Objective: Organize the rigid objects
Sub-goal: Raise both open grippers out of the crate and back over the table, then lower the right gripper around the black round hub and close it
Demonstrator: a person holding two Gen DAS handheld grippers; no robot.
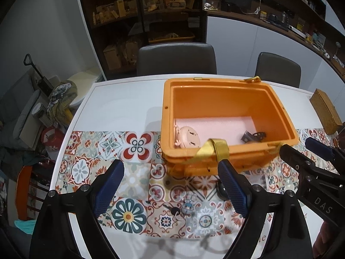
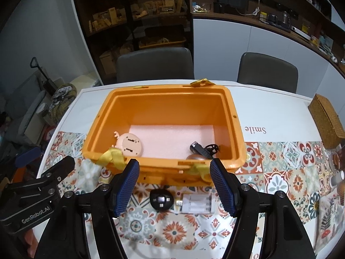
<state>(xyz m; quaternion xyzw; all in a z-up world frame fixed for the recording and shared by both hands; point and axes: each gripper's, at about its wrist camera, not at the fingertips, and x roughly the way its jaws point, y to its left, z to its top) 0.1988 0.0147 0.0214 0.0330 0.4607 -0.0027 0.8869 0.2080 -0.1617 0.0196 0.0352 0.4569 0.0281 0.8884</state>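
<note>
An open orange box [image 1: 278, 112] [image 2: 228, 108] stands on the patterned table mat. In it lie a pink round gadget [image 1: 189, 139] [image 2: 129, 144], a black clip-like part [image 1: 253, 137] [image 2: 202, 149] and a brownish round thing [image 2: 195, 157]. My left gripper [image 1: 170, 165] hangs open and holds nothing, in front of the box. Below it on the mat lies a key ring with a small figure [image 1: 185, 209]. My right gripper [image 2: 174, 163] is also open and holds nothing. A black round plug [image 2: 161, 200] and a white battery charger [image 2: 196, 204] lie on the mat beneath it.
Yellow straps [image 1: 212, 149] drape over the box's near rim. A wicker box [image 2: 325, 123] sits at the table's right side, with small items [image 2: 337, 161] near it. Two grey chairs [image 1: 176, 59] stand behind the table. Clutter fills the floor at left.
</note>
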